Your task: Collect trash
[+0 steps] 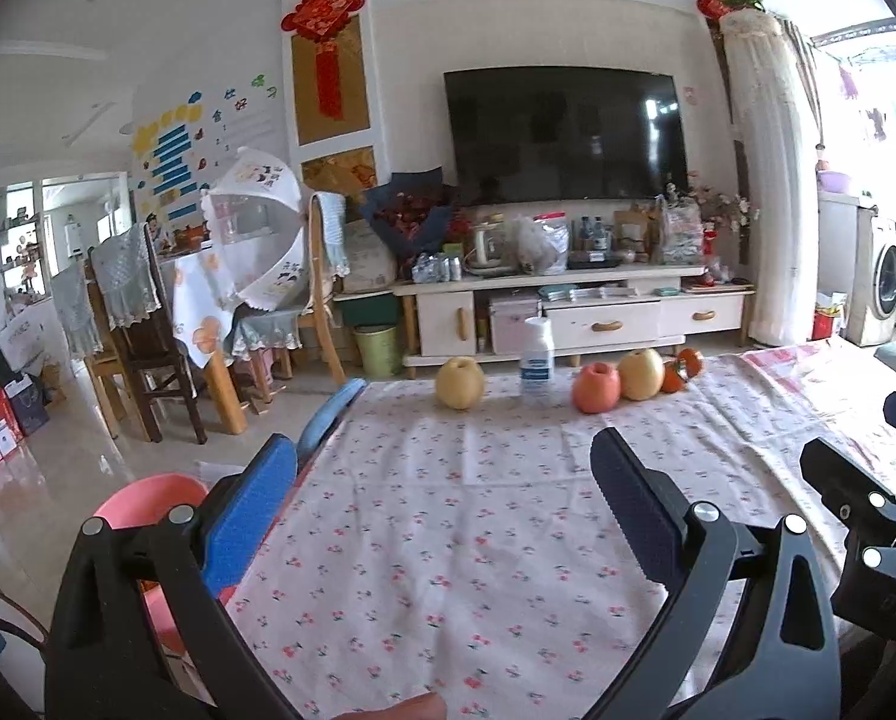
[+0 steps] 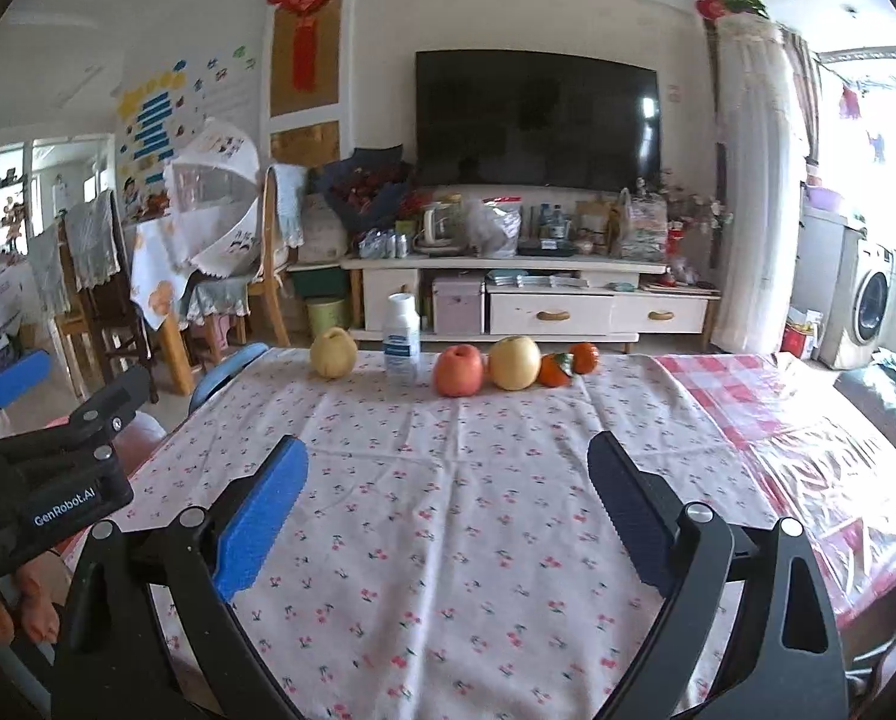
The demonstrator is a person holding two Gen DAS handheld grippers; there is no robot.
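The left gripper (image 1: 442, 510) and the right gripper (image 2: 448, 510) both hover over the near end of the table (image 2: 448, 540), jaws spread wide and holding nothing. Each has one bumpy blue pad and one dark ridged pad.

The table wears a thin white cloth with tiny red cherries, creased into soft folds. A pad could snag a fold and drag the whole cloth — then everything on it would slide.

At the far edge of the table stands the plastic bottle (image 2: 401, 336), likely the trash to collect. It is tall, clear and slim, with a white cap and a blue label. It looks light, so a bump from one pad could tip it off the edge before the jaws close.

Right beside the bottle sit round, smooth fruits: a yellow pear (image 2: 333, 352) on its left, a red apple (image 2: 459, 369), a yellow apple (image 2: 514, 362) and two small oranges (image 2: 568, 365) on its right. Round things roll — a wide sweep could knock them to the floor.
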